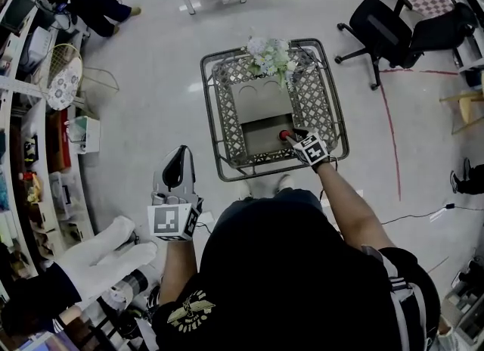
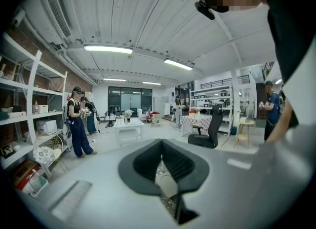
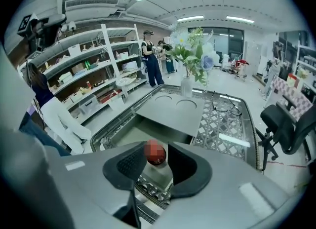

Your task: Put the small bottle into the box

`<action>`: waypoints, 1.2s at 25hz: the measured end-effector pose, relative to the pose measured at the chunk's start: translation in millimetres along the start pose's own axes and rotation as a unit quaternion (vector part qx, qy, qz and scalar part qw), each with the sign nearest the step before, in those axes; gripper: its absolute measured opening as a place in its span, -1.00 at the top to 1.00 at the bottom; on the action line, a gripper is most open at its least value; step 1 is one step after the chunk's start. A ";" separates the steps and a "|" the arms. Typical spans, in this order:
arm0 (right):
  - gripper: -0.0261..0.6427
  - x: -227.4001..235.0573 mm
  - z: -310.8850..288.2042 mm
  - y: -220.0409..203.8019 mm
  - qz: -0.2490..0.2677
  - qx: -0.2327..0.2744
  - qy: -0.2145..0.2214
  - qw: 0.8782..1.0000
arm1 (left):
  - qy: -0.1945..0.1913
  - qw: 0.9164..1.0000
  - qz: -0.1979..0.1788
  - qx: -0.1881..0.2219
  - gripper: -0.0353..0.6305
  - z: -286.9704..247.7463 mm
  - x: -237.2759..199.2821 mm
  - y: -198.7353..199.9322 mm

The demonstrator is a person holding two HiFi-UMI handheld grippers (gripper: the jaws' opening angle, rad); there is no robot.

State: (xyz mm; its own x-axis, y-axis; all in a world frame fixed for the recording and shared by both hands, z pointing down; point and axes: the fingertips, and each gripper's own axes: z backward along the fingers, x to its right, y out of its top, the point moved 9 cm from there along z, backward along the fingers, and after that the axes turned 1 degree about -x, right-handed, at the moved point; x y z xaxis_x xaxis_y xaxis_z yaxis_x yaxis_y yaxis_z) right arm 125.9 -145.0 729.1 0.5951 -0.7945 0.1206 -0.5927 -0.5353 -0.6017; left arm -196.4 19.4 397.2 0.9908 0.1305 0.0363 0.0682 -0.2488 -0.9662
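Note:
A small clear bottle (image 1: 285, 135) with a red cap stands upright between the jaws of my right gripper (image 1: 288, 138), over the near right corner of the grey box (image 1: 249, 122). In the right gripper view the pads sit against both sides of the bottle (image 3: 158, 176), so my right gripper (image 3: 156, 150) is shut on it. The box (image 3: 173, 112) has a flat part with two round recesses and an open hollow in front. My left gripper (image 1: 179, 162) is held low at the left, away from the table. In the left gripper view my left gripper (image 2: 161, 146) is shut on nothing.
The box rests in a metal mesh table (image 1: 318, 107) with a raised rim. A vase of flowers (image 1: 271, 56) stands at its far edge, and glasses (image 3: 224, 107) lie on the mesh. A black office chair (image 1: 386, 28) is far right. A white-sleeved person (image 1: 98, 255) and shelves are at the left.

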 end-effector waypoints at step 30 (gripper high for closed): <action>0.90 -51.9 227.1 117.0 0.028 0.320 -0.036 0.946 | -0.039 0.999 0.014 0.028 0.89 -16.3 7.9 4.3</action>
State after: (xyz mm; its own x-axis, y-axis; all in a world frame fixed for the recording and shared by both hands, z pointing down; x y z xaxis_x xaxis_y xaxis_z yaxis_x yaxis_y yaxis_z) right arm 148.9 -101.3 473.1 0.6210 -0.7831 0.0345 -0.1884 -0.1918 -0.9632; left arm -186.4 3.7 397.5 0.9801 0.1984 -0.0094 0.0310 -0.1997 -0.9794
